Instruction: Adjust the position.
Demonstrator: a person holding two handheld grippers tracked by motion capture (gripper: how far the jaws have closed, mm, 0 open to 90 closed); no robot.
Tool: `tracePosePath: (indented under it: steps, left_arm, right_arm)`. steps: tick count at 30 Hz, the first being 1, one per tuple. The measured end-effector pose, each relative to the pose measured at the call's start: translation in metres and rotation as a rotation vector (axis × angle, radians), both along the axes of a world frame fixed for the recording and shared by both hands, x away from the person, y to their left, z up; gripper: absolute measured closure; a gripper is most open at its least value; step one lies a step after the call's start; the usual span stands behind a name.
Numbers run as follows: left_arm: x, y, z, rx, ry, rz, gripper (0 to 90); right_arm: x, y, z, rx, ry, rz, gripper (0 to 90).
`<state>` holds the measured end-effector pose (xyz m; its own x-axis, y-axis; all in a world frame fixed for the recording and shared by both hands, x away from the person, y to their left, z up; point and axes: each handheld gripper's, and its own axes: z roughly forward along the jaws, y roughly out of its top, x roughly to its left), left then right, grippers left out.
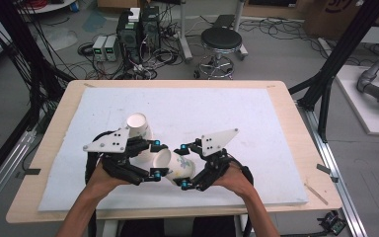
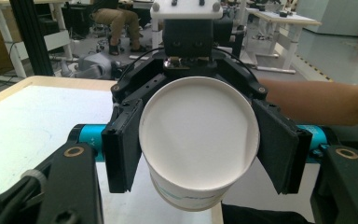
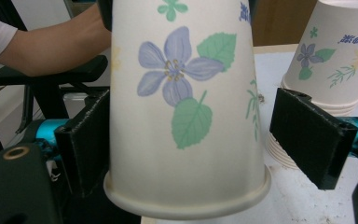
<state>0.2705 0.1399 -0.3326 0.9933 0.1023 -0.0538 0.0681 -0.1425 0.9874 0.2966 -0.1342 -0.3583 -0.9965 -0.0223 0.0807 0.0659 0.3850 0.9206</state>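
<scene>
Looking down from the high view, I have the cup (image 1: 171,167) lying level between my two hands above the near edge of the mat (image 1: 237,113). Its long axis runs straight from one gripper to the other. The left gripper (image 1: 157,159) is clenched on the base end, and in its own view both pads (image 2: 123,144) press the wall beside the recessed bottom. The right gripper (image 1: 184,167) is released. Its jaws straddle the rim end, one pad close against the wall and the other pad (image 3: 312,140) standing clear of it. So the rim points at my right hand and the base at my left, and I judge the next move to be a squeeze across the rim, square to that axis. Beyond the left gripper, the stack (image 1: 138,126) stands mouth-down on the mat, apart from the cup.
</scene>
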Motion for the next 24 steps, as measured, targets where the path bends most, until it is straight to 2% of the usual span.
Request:
tracePosePath:
  steps: [7, 8, 9, 10, 14, 21, 22, 23, 24]
  left_arm:
    - [-0.0002, 0.0019, 0.0000, -0.001, -0.002, 0.003, 37.0]
    - [-0.0001, 0.0025, -0.0001, -0.002, -0.001, 0.008, 37.0]
    - [0.0001, 0.0033, -0.0001, -0.003, 0.000, 0.011, 37.0]
    - [0.0006, 0.0041, -0.0001, -0.004, 0.000, 0.010, 37.1]
    - [0.0007, 0.0056, -0.0002, -0.007, -0.001, 0.011, 37.2]
    - [0.0009, 0.0066, -0.0011, -0.011, -0.002, -0.014, 35.4]
    - [0.0007, 0.0060, -0.0015, -0.015, -0.007, -0.016, 26.9]
    - [0.0002, 0.0055, -0.0013, -0.010, -0.013, 0.007, 15.8]
    - [0.0000, 0.0055, -0.0011, 0.001, -0.015, 0.026, 13.0]
  right_arm:
    - [0.0003, 0.0018, -0.0013, 0.015, 0.000, 0.007, 18.8]
    - [0.0007, 0.0014, -0.0013, 0.024, -0.005, 0.023, 24.5]
    - [0.0007, 0.0014, -0.0013, 0.024, -0.005, 0.023, 24.5]
    - [0.0004, 0.0008, -0.0007, 0.032, -0.018, 0.034, 28.8]
    - [0.0009, 0.0003, -0.0004, 0.039, -0.024, 0.037, 32.5]
    - [0.0002, 0.0005, -0.0005, 0.036, -0.026, 0.040, 34.7]
    - [0.0005, 0.0005, -0.0005, 0.038, -0.032, 0.042, 34.6]
    - [0.0002, 0.0003, -0.0003, 0.037, -0.029, 0.038, 34.6]
    - [0.0011, -0.0002, -0.0004, 0.036, -0.029, 0.037, 34.6]
